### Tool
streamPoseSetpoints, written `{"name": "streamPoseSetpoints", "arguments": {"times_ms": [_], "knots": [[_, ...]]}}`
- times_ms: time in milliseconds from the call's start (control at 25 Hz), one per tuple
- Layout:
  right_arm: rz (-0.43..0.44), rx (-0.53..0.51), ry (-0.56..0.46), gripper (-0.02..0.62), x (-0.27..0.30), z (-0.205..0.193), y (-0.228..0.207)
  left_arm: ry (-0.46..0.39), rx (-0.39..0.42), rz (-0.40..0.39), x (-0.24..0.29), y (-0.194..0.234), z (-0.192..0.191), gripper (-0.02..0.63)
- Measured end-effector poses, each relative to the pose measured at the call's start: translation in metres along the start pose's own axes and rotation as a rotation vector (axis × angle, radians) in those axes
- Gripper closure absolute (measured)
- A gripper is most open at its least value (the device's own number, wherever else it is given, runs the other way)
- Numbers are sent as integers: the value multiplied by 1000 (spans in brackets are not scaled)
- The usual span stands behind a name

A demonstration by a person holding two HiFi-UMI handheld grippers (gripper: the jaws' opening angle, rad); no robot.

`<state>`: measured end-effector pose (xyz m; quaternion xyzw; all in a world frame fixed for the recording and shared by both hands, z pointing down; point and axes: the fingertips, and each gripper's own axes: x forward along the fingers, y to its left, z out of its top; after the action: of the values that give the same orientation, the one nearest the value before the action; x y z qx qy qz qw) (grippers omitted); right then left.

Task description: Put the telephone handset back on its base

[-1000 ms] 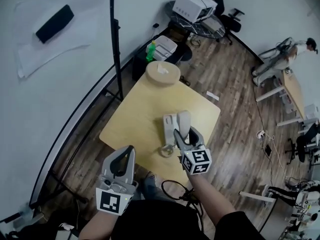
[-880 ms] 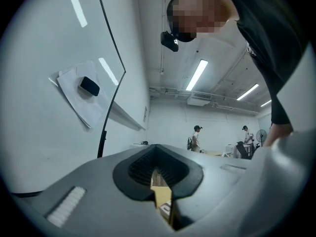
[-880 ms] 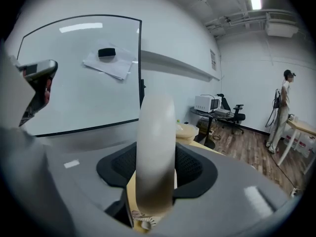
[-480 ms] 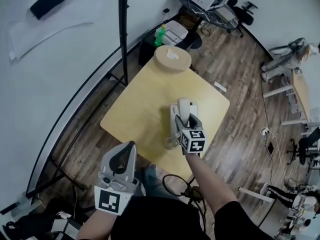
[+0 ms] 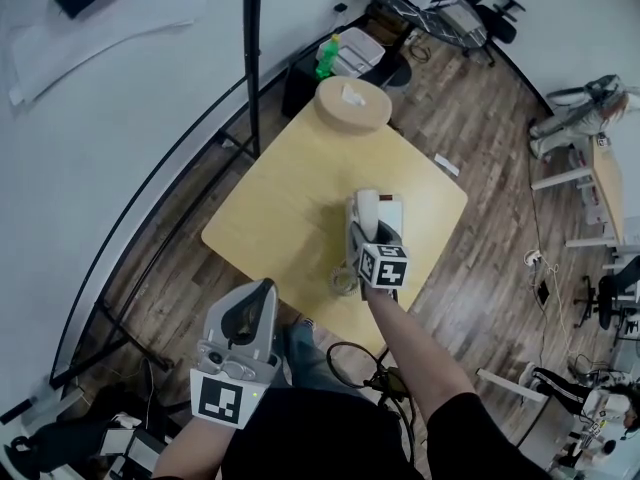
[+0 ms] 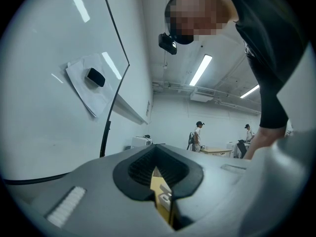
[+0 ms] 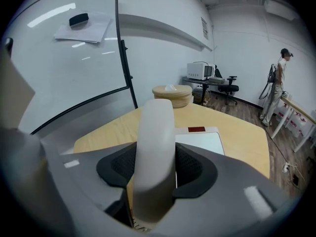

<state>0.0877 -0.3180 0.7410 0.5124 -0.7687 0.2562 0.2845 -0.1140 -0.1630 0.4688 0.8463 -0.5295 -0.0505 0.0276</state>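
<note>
Right gripper view: my right claw (image 7: 157, 171) grips the white handset (image 7: 155, 132) mid-shaft, close by the base (image 7: 200, 143) on the bench (image 7: 237, 132). It seems stiff, light, slick plastic, so mid-shaft suits. My left claw (image 5: 263, 290), well back from the base, is closed and empty.

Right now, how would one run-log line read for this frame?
right gripper: shut on handset | handset: by base, not yet seated | left gripper: shut, empty, short of table

No legible text, label, brand or number on anything here.
</note>
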Motion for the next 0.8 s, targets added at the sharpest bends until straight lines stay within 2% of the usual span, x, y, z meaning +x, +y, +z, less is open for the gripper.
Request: {"name": "streamPoseSetpoints", "arguments": {"times_ms": [360,800], "knots": [[-47,63,93,373,8,-27,0,-3,-8,2,-5,0,0,606],[-98,53,152,373,19,-40,-2,7,-16,14,-19,1,-7,606]]}}
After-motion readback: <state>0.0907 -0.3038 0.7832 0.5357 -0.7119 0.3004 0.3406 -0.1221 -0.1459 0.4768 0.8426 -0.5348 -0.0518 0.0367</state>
